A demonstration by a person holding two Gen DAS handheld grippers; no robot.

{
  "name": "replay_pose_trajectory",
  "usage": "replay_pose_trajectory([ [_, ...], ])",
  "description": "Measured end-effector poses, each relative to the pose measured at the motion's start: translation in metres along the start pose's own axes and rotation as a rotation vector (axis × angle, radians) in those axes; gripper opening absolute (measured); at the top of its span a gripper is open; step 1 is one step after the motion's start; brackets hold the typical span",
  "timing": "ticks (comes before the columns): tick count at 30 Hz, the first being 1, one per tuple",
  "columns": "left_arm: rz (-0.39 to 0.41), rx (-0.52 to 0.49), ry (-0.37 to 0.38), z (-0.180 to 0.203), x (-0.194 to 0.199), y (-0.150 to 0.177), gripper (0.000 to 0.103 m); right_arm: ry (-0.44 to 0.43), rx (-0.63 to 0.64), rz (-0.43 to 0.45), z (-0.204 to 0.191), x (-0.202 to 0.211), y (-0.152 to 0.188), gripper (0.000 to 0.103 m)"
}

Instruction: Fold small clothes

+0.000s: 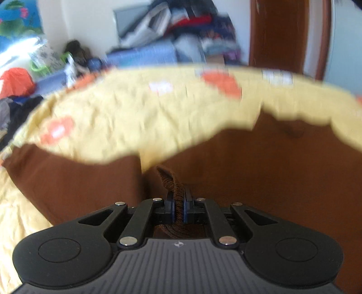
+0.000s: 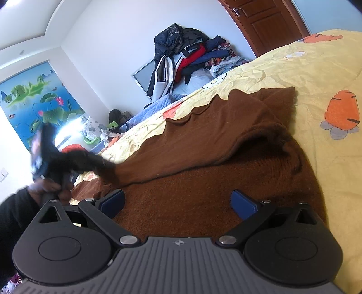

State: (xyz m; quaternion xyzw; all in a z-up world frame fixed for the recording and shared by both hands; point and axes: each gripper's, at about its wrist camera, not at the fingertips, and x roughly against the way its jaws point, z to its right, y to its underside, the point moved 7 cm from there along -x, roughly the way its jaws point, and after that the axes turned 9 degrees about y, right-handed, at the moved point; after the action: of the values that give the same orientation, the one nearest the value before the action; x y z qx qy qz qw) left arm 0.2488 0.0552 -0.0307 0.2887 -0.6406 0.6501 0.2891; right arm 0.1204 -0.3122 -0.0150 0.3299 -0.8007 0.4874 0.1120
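I find no legible text, number or brand in either view. The only mark is a small pale four-point emblem (image 2: 179, 243) on the ribbed grey gripper body (image 2: 181, 266), repeated in the left wrist view; no lettering accompanies it.

The yellow bedspread (image 2: 282, 74) lies bare to the right of the brown garment (image 2: 226, 140) and beyond it, giving open passage there. On the left, the left gripper (image 2: 52, 158) and the hand holding it stand in the way. A heap of clothes (image 2: 192, 58) crowds the far wall beside the door (image 2: 267, 20).
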Motion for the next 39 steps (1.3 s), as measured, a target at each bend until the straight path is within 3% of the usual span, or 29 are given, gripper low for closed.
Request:
replay_pose_trajectory([
  [3,0.069,0.01,-0.051,-0.006,0.024,0.004,0.018,0.008,-0.002,-0.027,-0.002,0.004,-0.006,0.099],
  [5,0.185,0.066,-0.147,-0.02,0.063,-0.002,0.024,-0.02,-0.037,0.012,-0.003,0.017,-0.029,0.099],
  [6,0.263,0.084,-0.154,-0.019,0.08,-0.004,0.035,-0.044,-0.052,0.065,-0.003,0.025,-0.045,0.101],
  [7,0.303,0.066,-0.11,-0.014,0.089,-0.008,0.057,-0.053,-0.066,0.119,-0.002,0.032,-0.063,0.103],
  [9,0.297,-0.018,0.013,0.014,0.088,-0.007,0.074,-0.036,-0.091,0.178,0.005,0.03,-0.097,0.103],
  [11,0.255,-0.084,0.096,0.041,0.074,-0.001,0.074,0.013,-0.125,0.158,0.016,0.009,-0.119,0.103],
  [13,0.196,-0.102,0.159,0.06,0.053,0.009,0.074,0.051,-0.175,0.069,0.025,-0.024,-0.127,0.103],
  [16,0.059,-0.04,0.183,0.064,0.01,0.026,0.075,0.112,-0.13,-0.059,0.027,-0.065,-0.117,0.103],
  [18,0.123,-0.056,0.18,0.059,0.005,0.03,0.076,0.182,-0.091,-0.11,0.034,-0.083,-0.1,0.103],
  [21,0.116,-0.076,0.189,0.057,0.005,0.027,0.076,0.151,0.041,-0.01,0.027,-0.079,-0.08,0.103],
  [23,0.122,-0.061,0.189,0.046,0.014,0.023,0.076,0.185,0.152,0.001,0.018,-0.077,-0.071,0.103],
  [26,0.266,0.039,0.19,-0.001,0.055,0.018,0.077,0.22,0.193,-0.002,0.013,-0.077,-0.068,0.103],
  [29,0.362,0.228,0.09,-0.09,0.08,0.018,0.085,0.215,0.183,0.003,0.014,-0.076,-0.071,0.103],
  [33,0.359,0.62,0.011,-0.232,0.07,0.022,0.086,0.213,0.173,0.008,0.016,-0.077,-0.076,0.103],
  [36,0.358,0.931,0.036,-0.317,0.055,0.033,0.085,0.228,0.185,0.007,0.014,-0.08,-0.073,0.103],
  [37,0.354,1.004,0.054,-0.335,0.046,0.033,0.085,0.232,0.19,0.007,0.013,-0.081,-0.073,0.103],
  [39,0.34,1.046,0.064,-0.357,0.035,0.032,0.084,0.237,0.195,0.006,0.013,-0.081,-0.073,0.103],
])
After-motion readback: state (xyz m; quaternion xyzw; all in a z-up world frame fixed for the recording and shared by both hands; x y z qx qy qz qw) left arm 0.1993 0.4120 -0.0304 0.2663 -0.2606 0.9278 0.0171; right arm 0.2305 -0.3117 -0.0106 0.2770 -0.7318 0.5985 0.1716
